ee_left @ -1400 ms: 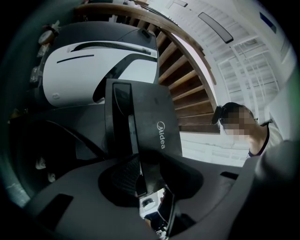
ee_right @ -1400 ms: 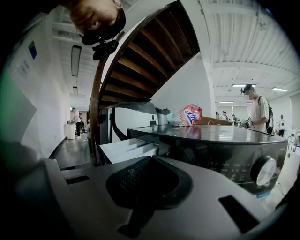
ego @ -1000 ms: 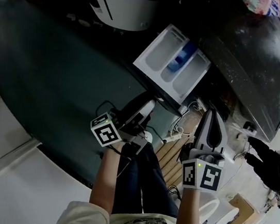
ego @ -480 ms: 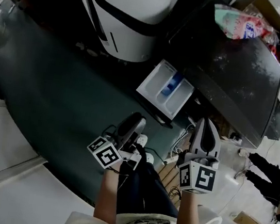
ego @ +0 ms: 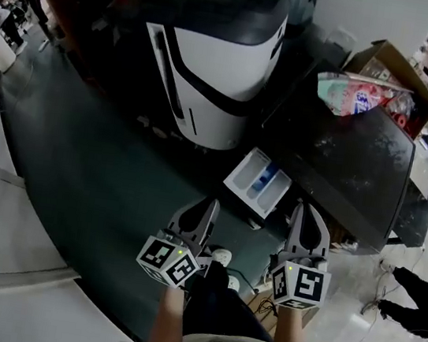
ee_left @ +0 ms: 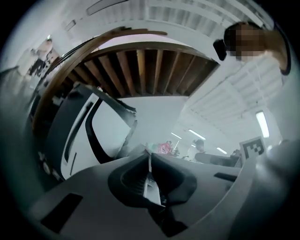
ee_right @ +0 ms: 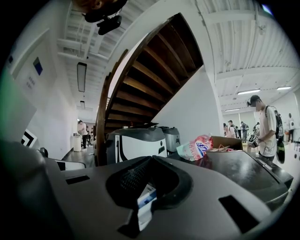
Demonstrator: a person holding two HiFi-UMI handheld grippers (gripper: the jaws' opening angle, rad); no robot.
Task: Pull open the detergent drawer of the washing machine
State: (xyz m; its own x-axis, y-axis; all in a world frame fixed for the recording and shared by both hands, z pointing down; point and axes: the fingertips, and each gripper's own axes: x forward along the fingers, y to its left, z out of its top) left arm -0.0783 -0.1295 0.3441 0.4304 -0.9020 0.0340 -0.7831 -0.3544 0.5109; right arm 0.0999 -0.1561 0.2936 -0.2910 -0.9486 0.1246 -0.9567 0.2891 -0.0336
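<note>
The washing machine [ego: 349, 170] has a dark top and stands at the right of the head view. Its white detergent drawer [ego: 258, 182] is pulled out, showing compartments and a blue insert. My left gripper [ego: 210, 205] hovers below-left of the drawer, apart from it. Its jaws have just been closing and nothing is between them; in the left gripper view the left gripper [ee_left: 150, 158] has its tips together. My right gripper [ego: 307, 212] hovers just right of the drawer's front, touching nothing. In the right gripper view the right gripper [ee_right: 151, 158] is shut and empty, with the machine's top [ee_right: 234, 168] beyond.
A white and black appliance [ego: 220, 79] stands left of the washing machine. A colourful detergent bag [ego: 361, 94] and a cardboard box [ego: 393, 65] lie on the machine's top. A wooden staircase [ee_right: 154, 70] rises behind. People stand far off at the right [ee_right: 265, 126].
Both grippers have risen and drawn back, so the open drawer looks smaller and farther. The left gripper has rolled and its jaws have gone from apart to together.
</note>
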